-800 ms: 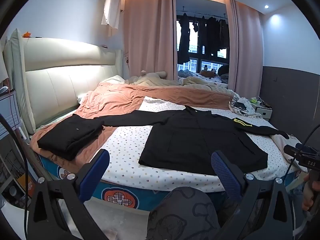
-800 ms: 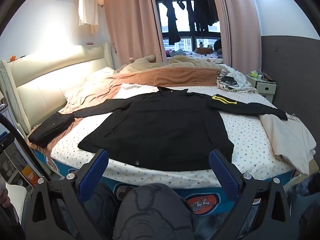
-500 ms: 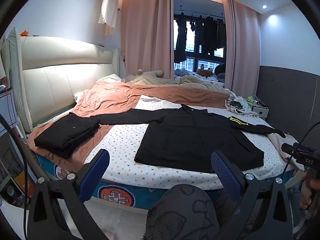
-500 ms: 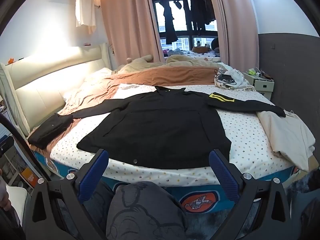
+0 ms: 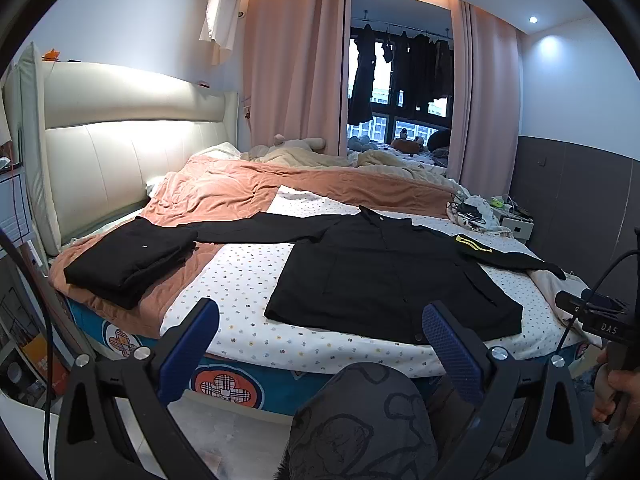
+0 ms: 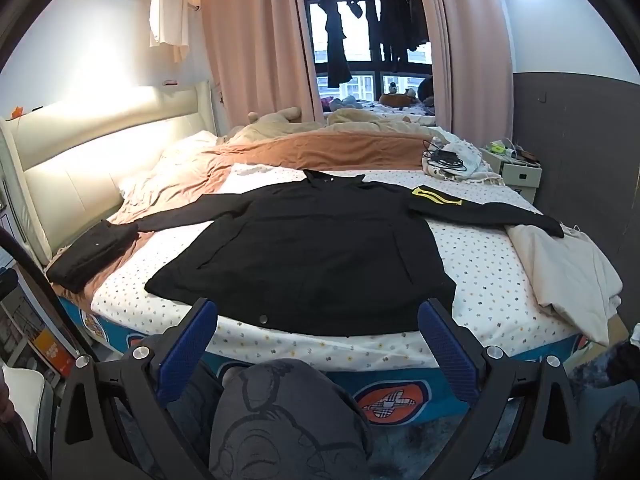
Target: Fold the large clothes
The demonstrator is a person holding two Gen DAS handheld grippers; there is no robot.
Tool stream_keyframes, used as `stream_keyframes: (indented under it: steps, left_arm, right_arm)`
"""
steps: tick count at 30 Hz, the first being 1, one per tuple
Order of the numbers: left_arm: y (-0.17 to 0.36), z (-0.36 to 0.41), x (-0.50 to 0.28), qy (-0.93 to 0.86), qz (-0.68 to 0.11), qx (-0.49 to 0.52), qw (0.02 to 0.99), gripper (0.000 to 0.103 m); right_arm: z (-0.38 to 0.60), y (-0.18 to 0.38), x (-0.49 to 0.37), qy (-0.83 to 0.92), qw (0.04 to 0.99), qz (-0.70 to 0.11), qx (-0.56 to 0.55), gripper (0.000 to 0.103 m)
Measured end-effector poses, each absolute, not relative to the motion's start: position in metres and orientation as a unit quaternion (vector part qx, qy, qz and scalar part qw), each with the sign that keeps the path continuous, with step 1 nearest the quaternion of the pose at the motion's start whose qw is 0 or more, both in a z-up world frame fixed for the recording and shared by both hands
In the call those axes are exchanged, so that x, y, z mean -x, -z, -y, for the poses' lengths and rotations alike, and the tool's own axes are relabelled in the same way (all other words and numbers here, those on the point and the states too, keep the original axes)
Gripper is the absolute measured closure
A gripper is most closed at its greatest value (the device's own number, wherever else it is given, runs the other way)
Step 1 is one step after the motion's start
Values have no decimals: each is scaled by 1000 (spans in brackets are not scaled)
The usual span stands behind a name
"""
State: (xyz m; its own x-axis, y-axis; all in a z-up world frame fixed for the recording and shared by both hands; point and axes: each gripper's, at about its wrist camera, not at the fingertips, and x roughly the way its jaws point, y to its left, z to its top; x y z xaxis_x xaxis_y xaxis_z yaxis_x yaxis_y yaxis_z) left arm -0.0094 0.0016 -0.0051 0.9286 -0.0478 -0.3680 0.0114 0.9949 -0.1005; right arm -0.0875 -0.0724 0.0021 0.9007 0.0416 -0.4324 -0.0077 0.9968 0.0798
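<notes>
A large black jacket [image 5: 384, 276] lies spread flat on the dotted bedsheet [image 5: 244, 276], sleeves out to both sides, a yellow patch on its right sleeve. It also shows in the right wrist view [image 6: 312, 256]. My left gripper [image 5: 320, 324] is open and empty, held off the bed's near edge, short of the jacket's hem. My right gripper [image 6: 318, 320] is open and empty, also short of the hem. The right gripper's body shows at the right edge of the left wrist view [image 5: 600, 316].
A folded black garment [image 5: 128, 256] lies on the orange duvet [image 5: 240, 188] at the left. A cream garment [image 6: 560, 264] lies at the bed's right corner. A cream headboard [image 5: 112, 156] stands left. A nightstand [image 6: 516, 168] stands far right. My knee [image 6: 280, 420] is below.
Both grippers have drifted slightly, so the bed and jacket sit a little lower and closer in view. Jaws stay open. The jacket has not moved.
</notes>
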Motion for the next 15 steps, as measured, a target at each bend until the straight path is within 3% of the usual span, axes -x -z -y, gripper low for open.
stream_keyframes:
  steps: [15]
  left_arm:
    - [3, -7, 13, 24, -191, 61, 979, 0]
  right_arm:
    - [72, -4, 90, -16, 975, -219, -38, 2]
